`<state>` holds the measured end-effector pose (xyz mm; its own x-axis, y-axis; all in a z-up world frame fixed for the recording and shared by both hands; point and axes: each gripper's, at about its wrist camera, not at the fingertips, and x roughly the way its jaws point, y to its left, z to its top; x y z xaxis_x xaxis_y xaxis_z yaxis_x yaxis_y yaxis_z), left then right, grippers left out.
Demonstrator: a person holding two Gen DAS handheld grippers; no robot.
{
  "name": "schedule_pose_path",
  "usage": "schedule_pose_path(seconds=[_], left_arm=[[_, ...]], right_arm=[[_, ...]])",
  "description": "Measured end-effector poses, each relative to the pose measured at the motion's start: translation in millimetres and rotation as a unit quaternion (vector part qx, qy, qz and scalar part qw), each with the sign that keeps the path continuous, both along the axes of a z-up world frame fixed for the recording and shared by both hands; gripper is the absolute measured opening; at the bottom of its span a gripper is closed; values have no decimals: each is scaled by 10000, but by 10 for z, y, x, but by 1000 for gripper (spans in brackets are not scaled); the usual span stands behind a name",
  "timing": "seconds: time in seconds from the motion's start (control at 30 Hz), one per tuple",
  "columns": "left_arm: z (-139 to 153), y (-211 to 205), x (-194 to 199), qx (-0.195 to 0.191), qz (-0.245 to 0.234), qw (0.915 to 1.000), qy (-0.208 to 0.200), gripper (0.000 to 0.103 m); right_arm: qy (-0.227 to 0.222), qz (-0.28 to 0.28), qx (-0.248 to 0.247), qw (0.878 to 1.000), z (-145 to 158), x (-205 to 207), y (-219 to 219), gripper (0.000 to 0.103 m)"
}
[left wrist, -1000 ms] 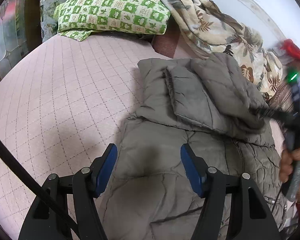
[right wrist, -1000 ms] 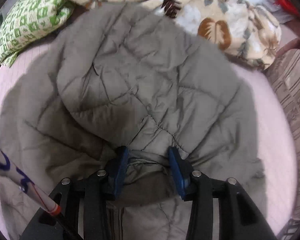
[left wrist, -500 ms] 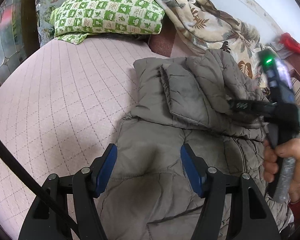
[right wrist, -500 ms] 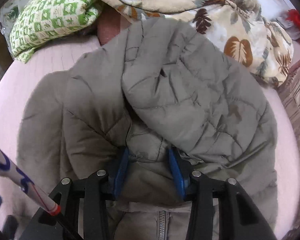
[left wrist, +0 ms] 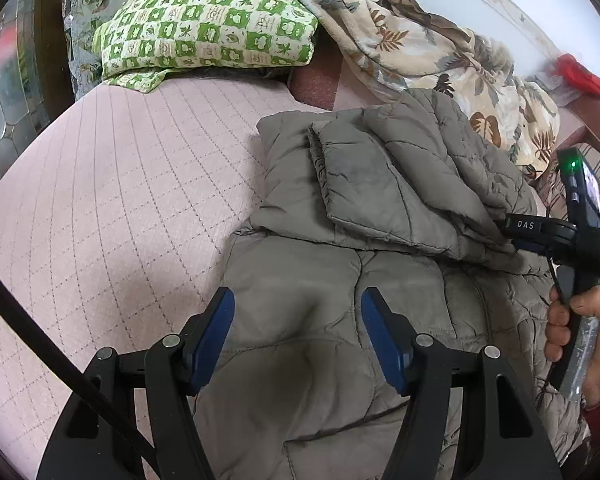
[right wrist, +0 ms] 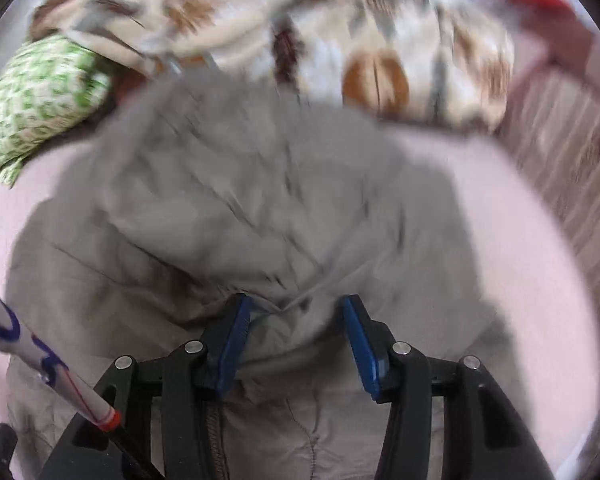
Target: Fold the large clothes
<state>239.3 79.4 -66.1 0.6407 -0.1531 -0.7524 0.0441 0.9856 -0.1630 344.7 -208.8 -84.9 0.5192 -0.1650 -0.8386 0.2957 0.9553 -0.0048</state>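
the big grey puffy coat [left wrist: 320, 288] lies on the pink bed [left wrist: 112, 184], and one part of it is folded over on top; the green pillow [left wrist: 208, 28] and the leafy blanket [left wrist: 412, 48] sit behind it, close to the top of the coat; the left tongs [left wrist: 296, 332] are spread wide and hold nothing; they hang just over the lower part of the coat; the right tongs [right wrist: 294, 334] have a bunch of coat cloth between the blue pads [right wrist: 232, 344], and they seem to be pinching it, but the right picture is blurry, so the grip is hard to check; in the left view the right tongs [left wrist: 512, 234] bite the edge of the folded part, with a hand [left wrist: 584, 344] on the handle; i think the step now is laying that folded part flat; to do it well, bring the cloth down slow and low, so the puffy stuff does not pop back up; keep the edge lined up with the coat's side; the left tongs could press the lower part down so the coat does not slide on the bed; let go only when the fold lies flat.
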Motion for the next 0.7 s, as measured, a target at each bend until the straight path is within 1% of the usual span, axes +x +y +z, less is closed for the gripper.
schedule_pose_path(seconds=[0.03, 0.1, 0.2, 0.33, 0.4, 0.53, 0.7], left_arm=[[2, -4, 2, 5, -2, 10000, -1, 65], [7, -15, 7, 11, -11, 10000, 0, 65], [16, -33, 8, 50, -26, 10000, -7, 65], [36, -55, -20, 94, -55, 9999, -40, 65], [32, -72, -36, 121, -60, 9999, -38, 65], [17, -68, -65, 181, -34, 9998, 9, 65], [-7, 33, -150, 159, 133, 9998, 79, 65]], right_arm=[[33, -91, 208, 9997, -76, -27, -52, 55], [-12, -171, 344, 9993, -100, -47, -88, 57], [-21, -60, 209, 9998, -29, -87, -64, 58], [-176, 98, -3, 9998, 121, -282, -28, 61], [-268, 134, -91, 9995, 211, -438, -58, 64], [-278, 115, -190, 9994, 269, -805, -223, 64], [-233, -281, 5, 9993, 344, -1411, -700, 68]])
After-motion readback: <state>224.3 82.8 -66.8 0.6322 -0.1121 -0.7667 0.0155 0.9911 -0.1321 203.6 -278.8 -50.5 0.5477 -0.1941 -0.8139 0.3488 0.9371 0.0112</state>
